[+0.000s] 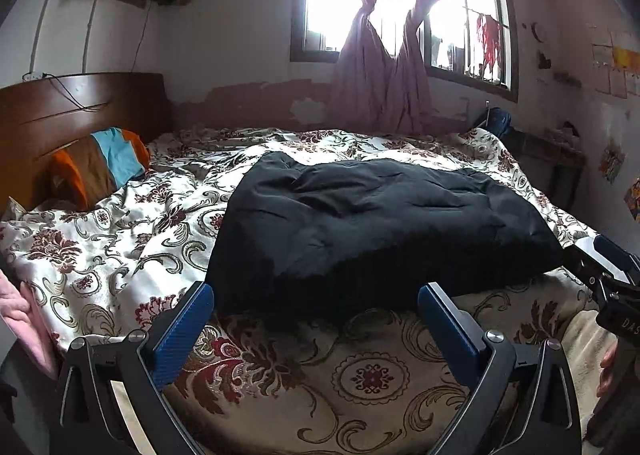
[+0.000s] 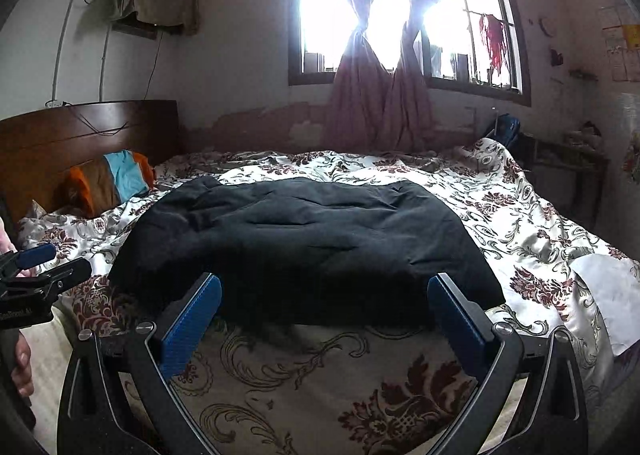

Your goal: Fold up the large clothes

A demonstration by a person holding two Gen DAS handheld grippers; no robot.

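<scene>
We hold each hand-held gripper, left and right, wide open and empty, just before the black coat on the bed.

Black garment on floral bedspread (cream, maroon).

Both handheld tongs, left tongs and right tongs, share one build: black curved frames, flat blue textured fingers, round silver screws, and white lettering on the right one's body.
</scene>
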